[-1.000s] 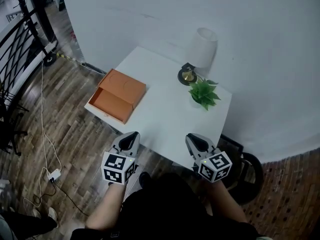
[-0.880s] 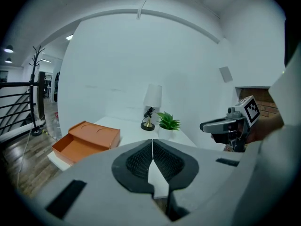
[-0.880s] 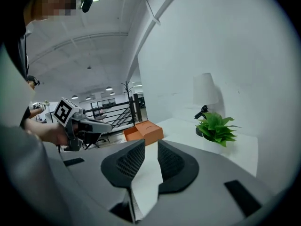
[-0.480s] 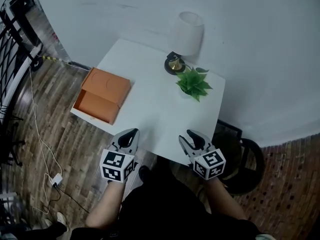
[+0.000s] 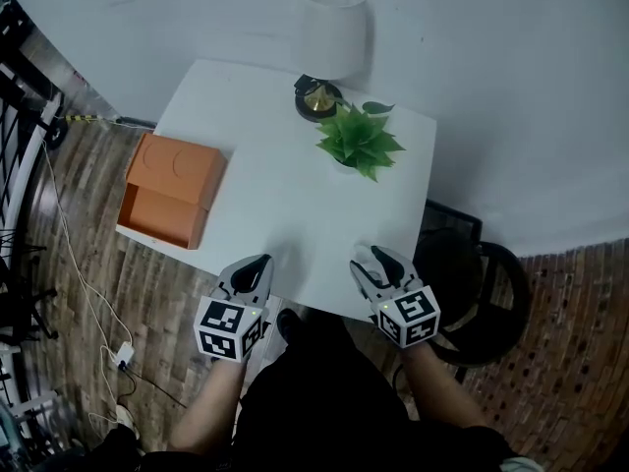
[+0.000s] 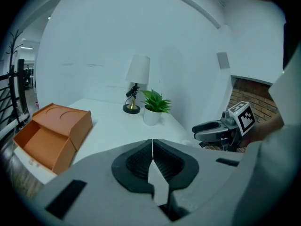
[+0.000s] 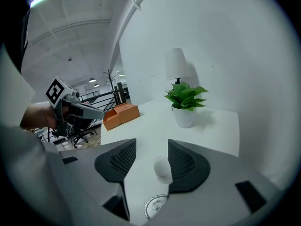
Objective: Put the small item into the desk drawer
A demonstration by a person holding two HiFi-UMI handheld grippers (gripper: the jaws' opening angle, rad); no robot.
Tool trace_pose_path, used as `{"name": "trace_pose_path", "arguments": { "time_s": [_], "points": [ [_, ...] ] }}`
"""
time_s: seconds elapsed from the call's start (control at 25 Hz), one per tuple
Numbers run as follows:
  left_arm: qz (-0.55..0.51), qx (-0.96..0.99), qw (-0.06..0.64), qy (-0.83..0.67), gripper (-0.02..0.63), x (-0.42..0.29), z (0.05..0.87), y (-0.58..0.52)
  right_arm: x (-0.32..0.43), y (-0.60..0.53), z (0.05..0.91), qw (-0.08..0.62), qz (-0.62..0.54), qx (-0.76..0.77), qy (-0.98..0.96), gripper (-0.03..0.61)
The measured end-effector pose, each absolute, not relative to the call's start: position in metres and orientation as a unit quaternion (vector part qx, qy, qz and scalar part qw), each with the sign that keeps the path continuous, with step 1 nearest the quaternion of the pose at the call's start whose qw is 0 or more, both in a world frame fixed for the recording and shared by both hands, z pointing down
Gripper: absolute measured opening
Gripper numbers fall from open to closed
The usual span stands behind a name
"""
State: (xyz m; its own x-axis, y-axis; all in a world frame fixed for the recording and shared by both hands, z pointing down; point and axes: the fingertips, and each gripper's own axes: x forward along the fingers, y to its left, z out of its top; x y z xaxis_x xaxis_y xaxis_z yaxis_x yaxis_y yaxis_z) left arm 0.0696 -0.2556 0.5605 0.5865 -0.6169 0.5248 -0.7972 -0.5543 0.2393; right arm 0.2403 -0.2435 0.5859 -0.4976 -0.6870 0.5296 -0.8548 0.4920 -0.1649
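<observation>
In the head view, both grippers hung at the near edge of the white table [image 5: 285,195]. The left gripper [image 5: 257,262] was nearer the orange drawer box [image 5: 177,170], whose drawer [image 5: 157,222] stood pulled out, seemingly ready to receive something. In the left gripper view, its jaws met with nothing between them, so it looked idle. In the right gripper view, the right gripper [image 7: 151,144] had its jaws spread around the small item [image 7: 163,166], a white rounded thing on the table just beside one jaw, apparently lined up for a pinch and well apart from the drawer.
</observation>
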Motion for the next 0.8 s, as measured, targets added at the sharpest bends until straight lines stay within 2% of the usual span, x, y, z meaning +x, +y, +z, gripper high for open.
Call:
{"name": "trace_pose_path", "arguments": {
  "time_s": [0.36, 0.8],
  "points": [
    [0.219, 0.859, 0.258, -0.383, 0.011, 0.098, 0.592, -0.259, 0.250, -0.250, 0.632, 0.221, 0.234, 0.447, -0.835, 0.235],
    [0.236, 0.853, 0.271, -0.378, 0.011, 0.100, 0.608, -0.259, 0.252, -0.255, 0.668, 0.251, 0.243, 0.438, -0.828, 0.238]
  ]
}}
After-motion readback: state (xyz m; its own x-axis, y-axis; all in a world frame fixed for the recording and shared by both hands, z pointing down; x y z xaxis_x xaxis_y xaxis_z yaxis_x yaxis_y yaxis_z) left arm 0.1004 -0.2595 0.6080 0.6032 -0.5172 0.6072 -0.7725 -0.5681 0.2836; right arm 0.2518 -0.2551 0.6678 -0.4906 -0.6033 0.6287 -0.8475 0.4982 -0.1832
